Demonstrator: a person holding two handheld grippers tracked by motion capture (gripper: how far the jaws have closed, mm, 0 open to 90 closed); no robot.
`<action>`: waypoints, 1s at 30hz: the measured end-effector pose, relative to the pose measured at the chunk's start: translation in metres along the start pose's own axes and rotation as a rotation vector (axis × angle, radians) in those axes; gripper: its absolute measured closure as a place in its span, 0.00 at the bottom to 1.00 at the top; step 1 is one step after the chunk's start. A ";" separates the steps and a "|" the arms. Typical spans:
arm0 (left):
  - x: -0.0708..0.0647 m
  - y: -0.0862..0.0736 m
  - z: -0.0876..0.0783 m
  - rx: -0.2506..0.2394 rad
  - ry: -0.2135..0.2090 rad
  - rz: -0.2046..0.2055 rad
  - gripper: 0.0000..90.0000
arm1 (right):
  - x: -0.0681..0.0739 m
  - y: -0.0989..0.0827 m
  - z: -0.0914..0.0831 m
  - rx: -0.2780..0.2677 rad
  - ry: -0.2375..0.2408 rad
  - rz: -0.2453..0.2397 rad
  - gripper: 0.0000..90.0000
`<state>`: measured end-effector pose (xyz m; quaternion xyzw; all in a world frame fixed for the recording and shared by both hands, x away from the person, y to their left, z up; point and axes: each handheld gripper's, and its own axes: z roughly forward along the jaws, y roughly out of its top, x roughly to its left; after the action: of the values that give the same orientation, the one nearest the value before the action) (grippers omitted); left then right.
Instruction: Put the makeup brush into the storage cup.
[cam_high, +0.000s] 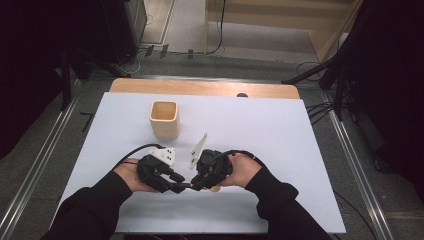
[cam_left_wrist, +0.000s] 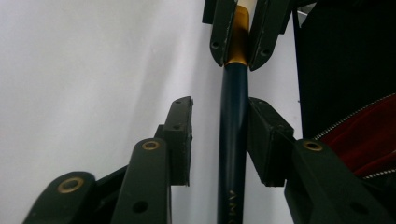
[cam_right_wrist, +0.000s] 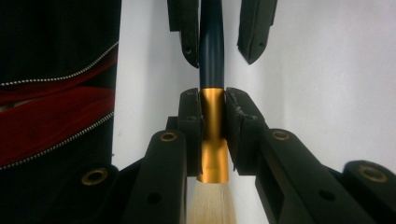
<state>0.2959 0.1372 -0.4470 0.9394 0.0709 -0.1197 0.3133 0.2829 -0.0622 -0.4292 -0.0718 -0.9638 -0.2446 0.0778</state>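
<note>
Right tool (cam_right_wrist: 212, 135) clamps brush's (cam_right_wrist: 212, 56) gold ferrule; navy handle, seemingly pale bristles.

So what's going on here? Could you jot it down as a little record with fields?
held thing: brush, dark blue handle, gold collar, pale bristles
right gripper: shut on the brush's gold collar
left gripper: jaws around the blue handle, one pad against it, a gap at the other; not clamped yet
hands: close together near the front of the table
cup: wooden, square, upright, apart from both grippers, farther back
table cover: plain white sheet
likely next: left gripper closes on the handle, perhaps to take over the brush
</note>
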 end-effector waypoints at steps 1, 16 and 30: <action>0.000 0.000 0.000 0.000 0.000 0.000 0.73 | 0.000 0.000 0.000 0.000 0.000 0.000 0.87; 0.002 0.002 0.008 0.036 -0.062 -0.006 0.86 | -0.003 -0.001 0.002 0.002 0.004 -0.009 0.87; 0.000 0.004 0.005 0.014 -0.087 0.003 0.88 | -0.003 -0.004 -0.003 -0.019 0.033 -0.016 0.86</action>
<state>0.2960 0.1315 -0.4486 0.9355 0.0550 -0.1602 0.3099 0.2854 -0.0676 -0.4288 -0.0607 -0.9606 -0.2554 0.0909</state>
